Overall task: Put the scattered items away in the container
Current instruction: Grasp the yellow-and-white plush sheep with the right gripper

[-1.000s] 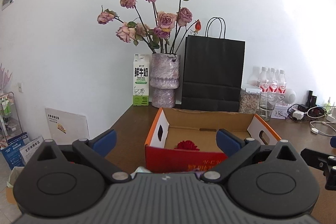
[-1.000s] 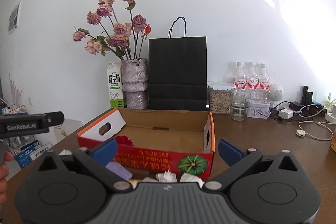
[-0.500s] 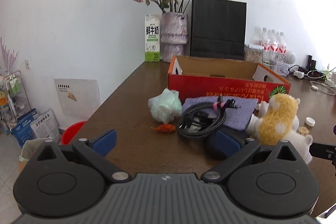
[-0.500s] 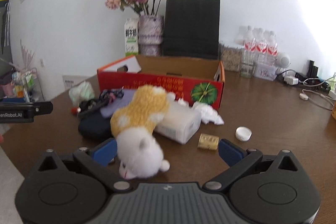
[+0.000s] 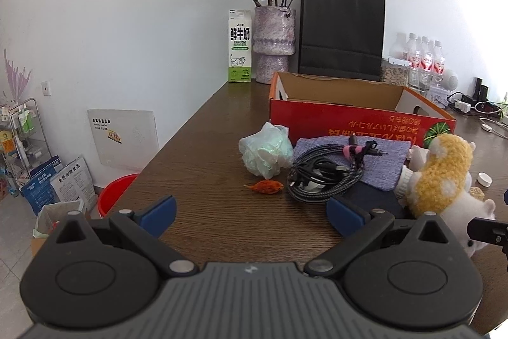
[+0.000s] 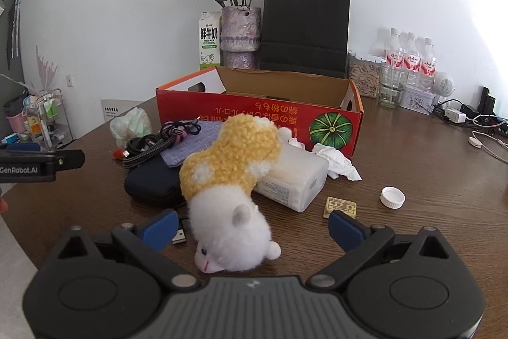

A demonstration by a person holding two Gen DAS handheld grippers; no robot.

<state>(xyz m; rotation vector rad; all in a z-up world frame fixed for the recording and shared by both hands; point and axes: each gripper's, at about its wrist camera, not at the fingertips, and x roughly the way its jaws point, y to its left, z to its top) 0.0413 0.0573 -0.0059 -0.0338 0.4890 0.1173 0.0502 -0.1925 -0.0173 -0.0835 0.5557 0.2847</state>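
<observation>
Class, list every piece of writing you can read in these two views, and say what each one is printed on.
"鲜牛奶", with "FRESH MILK" beneath: milk carton.
"GenRobot.AI": left gripper's body, seen at the left edge of the right wrist view.
Upside-down yellow characters on the red box: not clearly readable.
Bottle labels, small yellow block, white wall sign: too small.

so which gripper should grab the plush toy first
Probably right. The right gripper is open with the plush toy lying between its fingers. The left gripper faces bare table, with the toy off to its right.
</observation>
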